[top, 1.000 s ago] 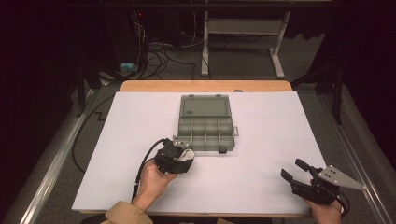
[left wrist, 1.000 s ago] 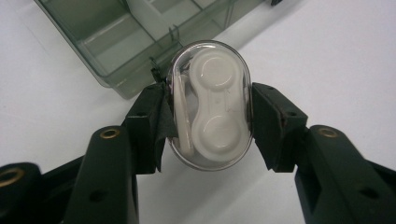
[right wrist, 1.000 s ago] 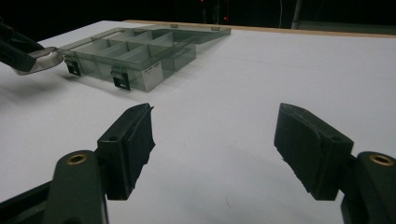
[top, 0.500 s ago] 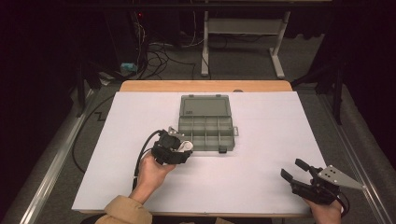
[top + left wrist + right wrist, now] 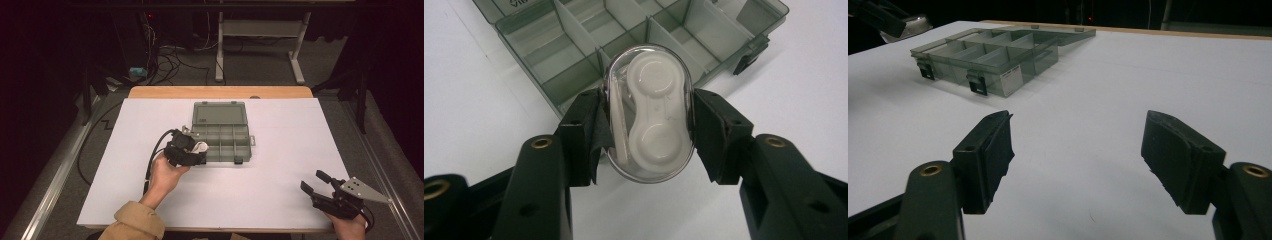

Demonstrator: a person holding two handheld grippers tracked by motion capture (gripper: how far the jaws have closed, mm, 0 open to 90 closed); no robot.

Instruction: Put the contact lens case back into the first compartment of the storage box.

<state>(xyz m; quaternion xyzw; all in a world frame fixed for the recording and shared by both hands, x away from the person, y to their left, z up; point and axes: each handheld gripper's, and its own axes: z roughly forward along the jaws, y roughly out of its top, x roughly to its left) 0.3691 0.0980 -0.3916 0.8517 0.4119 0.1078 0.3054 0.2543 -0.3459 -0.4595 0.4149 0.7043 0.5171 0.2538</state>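
Left claw (image 5: 649, 135): clamped on clear oval case (image 5: 649, 115), pads pressing both sides.
Case: apparently just above organizer box's (image 5: 220, 135) near-left corner, over bench (image 5: 280, 200).
Right claw (image 5: 1078, 160): gaped wide, nothing held, well apart.

The open organizer box (image 5: 222, 137) is standing at the frame centre as the 1 obstacle; white table (image 5: 280, 195) is lying free across lower centre and both sides.

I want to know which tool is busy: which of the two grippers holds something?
The left gripper: its jaws clamp a clear capsule with a white case. The right gripper is open, empty.
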